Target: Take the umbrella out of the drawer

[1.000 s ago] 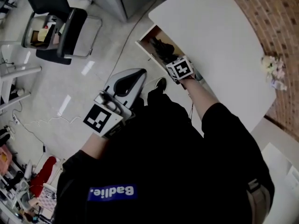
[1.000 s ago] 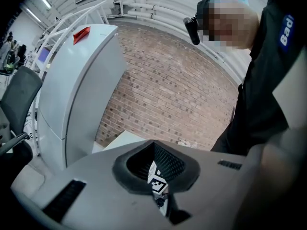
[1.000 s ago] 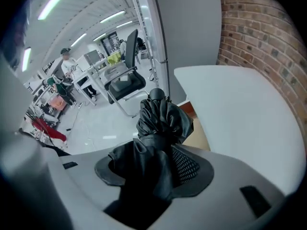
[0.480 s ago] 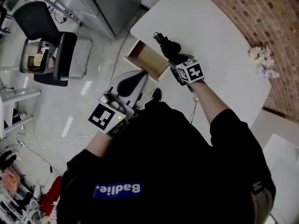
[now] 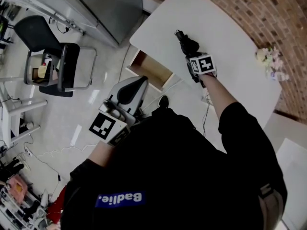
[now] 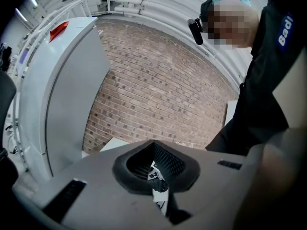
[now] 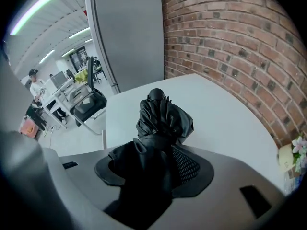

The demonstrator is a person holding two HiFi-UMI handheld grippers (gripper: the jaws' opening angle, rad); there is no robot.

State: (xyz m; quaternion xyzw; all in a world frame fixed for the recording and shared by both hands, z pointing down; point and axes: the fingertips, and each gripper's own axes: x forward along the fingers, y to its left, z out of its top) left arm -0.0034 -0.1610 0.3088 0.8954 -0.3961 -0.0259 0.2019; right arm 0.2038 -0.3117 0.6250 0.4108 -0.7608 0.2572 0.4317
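Note:
A folded black umbrella (image 5: 184,42) (image 7: 163,119) is clamped in my right gripper (image 5: 191,52) (image 7: 158,169), which is shut on it. It hangs above the white table (image 5: 235,32), up and to the right of the open wooden drawer (image 5: 152,71). The umbrella's tip points away from me toward the table's far part. The drawer's inside shows bare wood. My left gripper (image 5: 134,86) (image 6: 156,171) hovers just below and left of the drawer front. Its jaws stand apart with nothing between them.
A black chair (image 5: 57,56) with a box on it stands on the tiled floor at the left. A grey cabinet (image 5: 105,4) sits beyond the table's corner. Pale flowers (image 5: 269,61) lie at the table's right end by the brick wall (image 5: 268,13). A cable (image 5: 204,123) hangs below the table.
My right gripper has lifted the umbrella out of the drawer and carried it up and right over the table top. The left gripper has shifted a little near the drawer front.

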